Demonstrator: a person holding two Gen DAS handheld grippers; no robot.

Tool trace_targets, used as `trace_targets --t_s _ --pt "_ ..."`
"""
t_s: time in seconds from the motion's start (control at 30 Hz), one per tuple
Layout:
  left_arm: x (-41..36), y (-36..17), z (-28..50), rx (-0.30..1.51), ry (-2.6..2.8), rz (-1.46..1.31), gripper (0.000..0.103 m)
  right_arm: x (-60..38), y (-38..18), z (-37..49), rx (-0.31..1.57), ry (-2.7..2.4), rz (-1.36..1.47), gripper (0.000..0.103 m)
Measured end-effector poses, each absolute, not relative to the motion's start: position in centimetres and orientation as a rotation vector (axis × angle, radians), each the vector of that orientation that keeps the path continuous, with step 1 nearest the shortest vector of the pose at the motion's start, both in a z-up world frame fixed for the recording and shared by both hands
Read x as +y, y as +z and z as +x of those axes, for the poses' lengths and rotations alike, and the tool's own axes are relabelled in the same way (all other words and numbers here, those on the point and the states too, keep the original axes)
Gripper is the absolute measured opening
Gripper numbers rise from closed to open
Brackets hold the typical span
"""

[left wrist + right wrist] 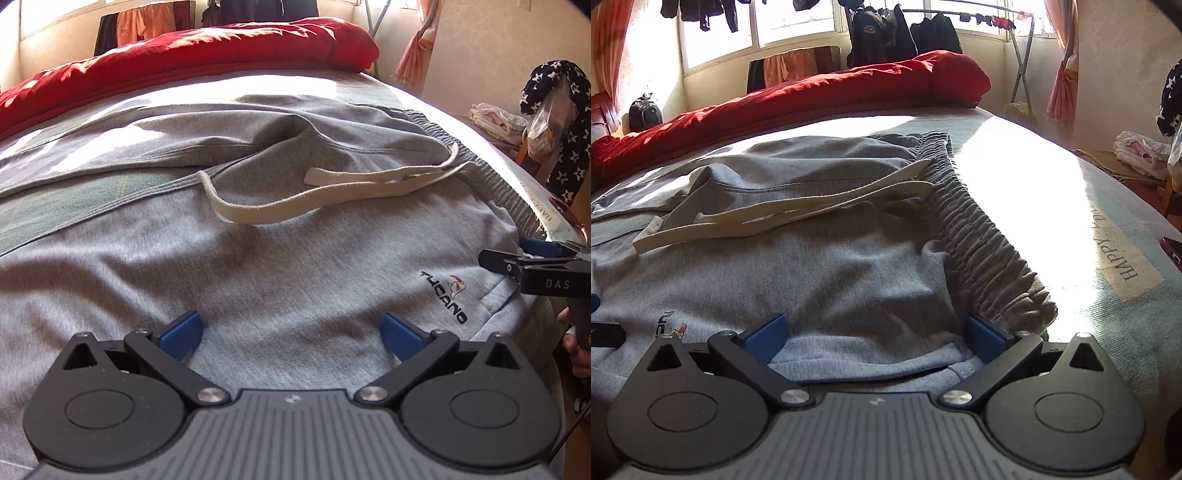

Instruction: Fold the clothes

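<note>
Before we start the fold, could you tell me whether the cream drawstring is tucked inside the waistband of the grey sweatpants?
No, the cream drawstring lies loose across the front of the grey sweatpants, outside the waistband.

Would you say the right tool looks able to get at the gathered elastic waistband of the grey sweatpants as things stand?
Probably yes. The open right tool sits low over the grey sweatpants, its right finger beside the gathered elastic waistband, with nothing lying between them.

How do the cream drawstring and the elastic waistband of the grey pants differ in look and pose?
The drawstring is cream, flat and smooth; the waistband is darker grey and gathered into ribs. The drawstring lies loose across the pants' front; the waistband runs along their edge beside the bare bed sheet. Both belong to the same pants.
</note>
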State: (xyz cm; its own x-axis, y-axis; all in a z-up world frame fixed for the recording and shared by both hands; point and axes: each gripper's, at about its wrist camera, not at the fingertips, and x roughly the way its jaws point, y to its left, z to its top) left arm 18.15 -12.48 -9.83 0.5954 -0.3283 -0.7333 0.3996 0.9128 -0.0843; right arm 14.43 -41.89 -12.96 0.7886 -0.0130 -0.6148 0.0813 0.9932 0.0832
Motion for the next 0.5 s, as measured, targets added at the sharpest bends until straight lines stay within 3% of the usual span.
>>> trace_targets --t_s 0.3,0.5 --pt "-12.6 -9.9 18.3 0.819 -0.436 0.102 0.102 -42.0 -12.5 14.3 0.657 -0.053 0.114 0.103" --pt "-12.4 -9.3 18.2 0.81 -0.417 0.113 0.102 -42.7 -8.4 15.9 0.576 -0.014 0.19 0.103"
